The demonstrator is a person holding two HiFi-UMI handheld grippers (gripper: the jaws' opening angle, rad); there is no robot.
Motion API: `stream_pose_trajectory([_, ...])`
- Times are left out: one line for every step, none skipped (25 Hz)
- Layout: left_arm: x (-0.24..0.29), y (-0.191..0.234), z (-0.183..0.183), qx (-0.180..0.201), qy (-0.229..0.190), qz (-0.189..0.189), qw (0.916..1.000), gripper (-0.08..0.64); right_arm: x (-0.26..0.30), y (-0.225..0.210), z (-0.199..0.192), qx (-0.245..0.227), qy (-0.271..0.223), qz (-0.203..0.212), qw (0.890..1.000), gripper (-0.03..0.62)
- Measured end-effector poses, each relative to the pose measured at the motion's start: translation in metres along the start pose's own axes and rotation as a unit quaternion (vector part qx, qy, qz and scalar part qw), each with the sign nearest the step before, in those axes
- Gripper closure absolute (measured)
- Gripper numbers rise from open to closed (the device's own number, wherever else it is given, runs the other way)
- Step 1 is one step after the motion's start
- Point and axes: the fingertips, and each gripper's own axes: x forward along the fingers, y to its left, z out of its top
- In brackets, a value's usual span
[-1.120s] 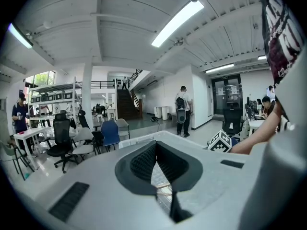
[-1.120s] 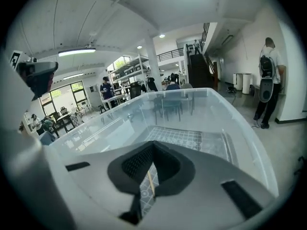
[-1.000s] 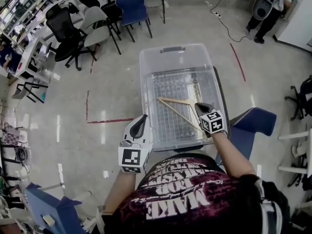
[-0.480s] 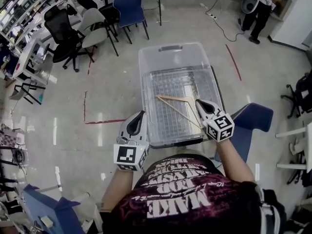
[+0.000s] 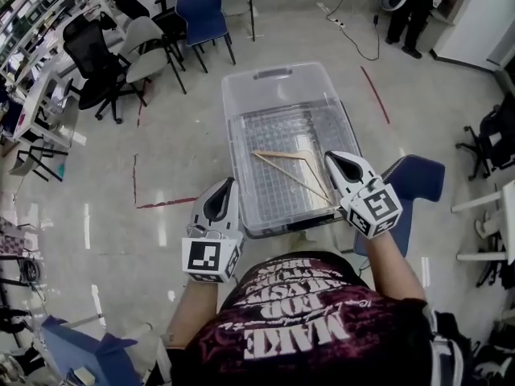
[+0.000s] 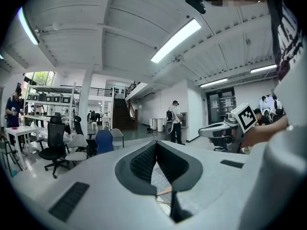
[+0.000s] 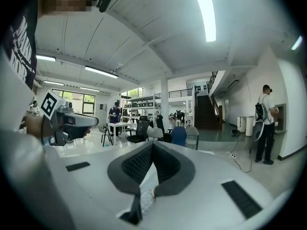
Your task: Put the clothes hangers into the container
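Note:
A clear plastic container [image 5: 233, 135] with a grid-patterned bottom stands on the floor in front of me. One wooden clothes hanger [image 5: 286, 161] lies inside it, toward the right. My left gripper [image 5: 228, 185] is shut and empty, held at the container's near left corner. My right gripper [image 5: 331, 158] is also shut and empty, above the near right side, close to the hanger's end. In the left gripper view the jaws [image 6: 156, 145] meet at the tip, with a bit of the hanger showing below. The right gripper view shows its closed jaws [image 7: 152, 145] pointing out into the room.
Black, grey and blue office chairs [image 5: 145, 34] stand at the back left. A blue chair [image 5: 418, 179] sits just right of the container. Red tape lines [image 5: 165, 203] mark the floor. A person [image 5: 406, 6] stands at the far back right, near a cable [image 5: 354, 30].
Both grippers have come up closer to the head camera, the right one more. The hanger stays lying in the container.

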Motion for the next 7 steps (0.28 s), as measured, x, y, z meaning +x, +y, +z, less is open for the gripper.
stream_pose_trajectory([-0.0002, -0.0009, 0.0000, 0.001, -0.001, -0.002, 1.0000, 0.554, -0.0019, 0.0011, 0.0012, -0.001, 0.000, -0.002, 1.000, 0.589])
stream_pose_trajectory([0.0007, -0.0012, -0.0004, 0.003, 0.000, -0.002, 1.0000, 0.554, -0.0024, 0.0012, 0.0017, 0.001, 0.001, -0.002, 1.000, 0.589])
stream_pose_trajectory([0.0023, -0.0014, -0.0012, 0.004, 0.000, -0.002, 1.0000, 0.554, -0.0019, 0.0008, 0.0017, 0.004, 0.000, -0.001, 1.000, 0.589])
stream_pose_trajectory([0.0040, -0.0021, -0.0019, 0.005, 0.000, -0.003, 1.0000, 0.554, -0.0012, 0.0005, 0.0013, 0.006, 0.001, 0.000, 1.000, 0.589])
stream_pose_trajectory([0.0056, -0.0034, -0.0028, 0.006, 0.000, -0.005, 1.0000, 0.555, -0.0009, 0.0004, 0.0007, 0.008, 0.001, 0.000, 1.000, 0.589])
stream_pose_trajectory([0.0071, -0.0052, -0.0039, 0.006, 0.000, -0.007, 1.0000, 0.554, -0.0009, 0.0004, -0.0002, 0.008, 0.002, 0.000, 1.000, 0.589])
stream_pose_trajectory([0.0084, -0.0073, -0.0050, 0.006, 0.000, -0.010, 0.9999, 0.554, -0.0012, 0.0005, -0.0013, 0.008, 0.004, 0.000, 1.000, 0.589])
